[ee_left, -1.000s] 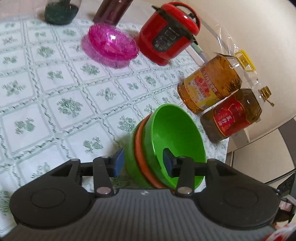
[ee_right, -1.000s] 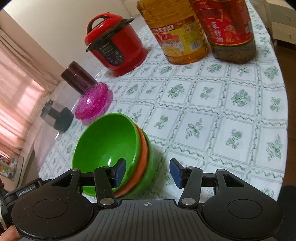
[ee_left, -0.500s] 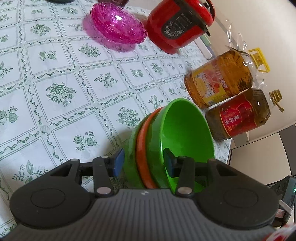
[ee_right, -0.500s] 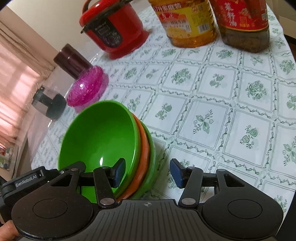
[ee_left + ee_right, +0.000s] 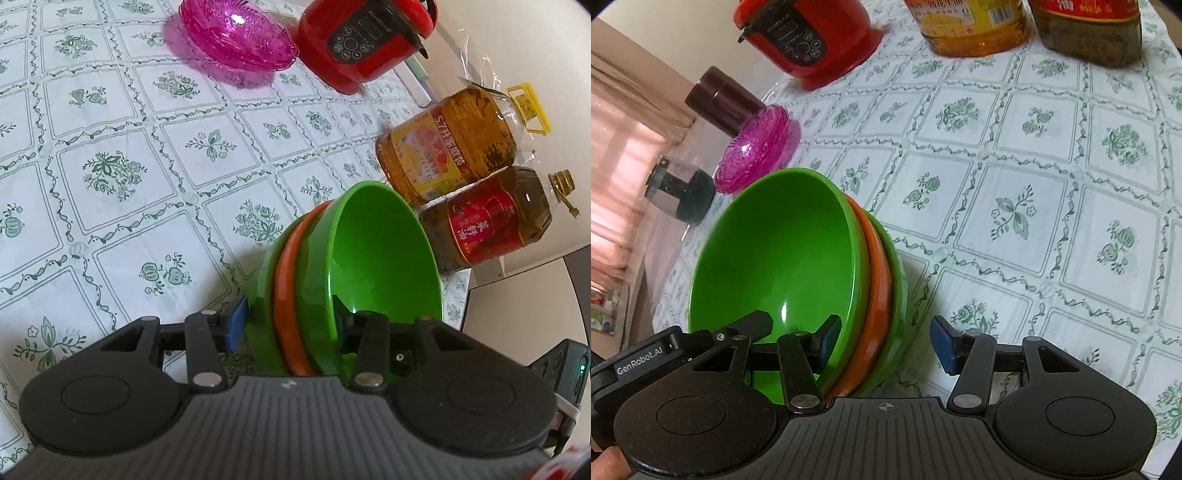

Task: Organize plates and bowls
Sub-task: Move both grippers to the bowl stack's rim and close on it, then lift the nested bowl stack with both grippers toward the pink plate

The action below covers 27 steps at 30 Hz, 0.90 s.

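Note:
A nested stack of three bowls, green over orange over green (image 5: 373, 258), is tilted and held above the patterned tablecloth. My left gripper (image 5: 286, 325) is shut on the stack's rim, one finger inside the top bowl and one against the outer wall. The stack also shows in the right wrist view (image 5: 783, 273). My right gripper (image 5: 884, 343) straddles the opposite rim with its left finger inside the top bowl, and a clear gap separates its right finger from the outer wall. A stack of pink glass bowls (image 5: 236, 37) sits far back on the table, also in the right wrist view (image 5: 753, 151).
A red rice cooker (image 5: 362, 40) stands behind the pink bowls. Two large oil bottles (image 5: 447, 147) (image 5: 487, 221) stand near the table's right edge. A dark jar (image 5: 720, 99) and a glass container (image 5: 679, 192) stand at the far left edge.
Both grippers have moved forward with the bowl stack, toward the pink bowls and the rice cooker. The grip on the stack looks the same.

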Tool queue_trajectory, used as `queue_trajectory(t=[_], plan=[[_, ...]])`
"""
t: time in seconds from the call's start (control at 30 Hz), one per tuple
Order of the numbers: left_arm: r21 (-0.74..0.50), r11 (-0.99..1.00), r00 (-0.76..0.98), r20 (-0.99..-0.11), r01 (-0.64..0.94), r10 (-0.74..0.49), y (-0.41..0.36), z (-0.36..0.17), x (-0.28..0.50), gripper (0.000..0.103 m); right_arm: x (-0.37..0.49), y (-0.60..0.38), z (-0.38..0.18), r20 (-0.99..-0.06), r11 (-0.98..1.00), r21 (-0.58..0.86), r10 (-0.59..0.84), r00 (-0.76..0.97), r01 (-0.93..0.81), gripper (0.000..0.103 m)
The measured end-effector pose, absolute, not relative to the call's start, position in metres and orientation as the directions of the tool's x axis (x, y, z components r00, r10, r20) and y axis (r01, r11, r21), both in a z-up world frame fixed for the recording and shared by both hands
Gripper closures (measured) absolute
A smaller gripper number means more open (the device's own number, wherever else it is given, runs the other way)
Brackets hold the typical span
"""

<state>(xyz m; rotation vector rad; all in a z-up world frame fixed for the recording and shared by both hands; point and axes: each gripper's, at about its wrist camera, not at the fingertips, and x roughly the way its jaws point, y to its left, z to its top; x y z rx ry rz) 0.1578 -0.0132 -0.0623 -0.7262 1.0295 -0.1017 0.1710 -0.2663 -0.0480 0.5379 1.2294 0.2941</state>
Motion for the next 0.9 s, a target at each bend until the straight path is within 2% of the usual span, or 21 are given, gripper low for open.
queue_trajectory(t=[0.9], plan=[[-0.6,0.735,0.51,-0.76,-0.315,-0.402,-0.0122,-0.0678,0.1576,0.067,0.1741,-0.2635,-0.056,-0.796,0.814,0.569,0.511,0.325,0.112,0.05]])
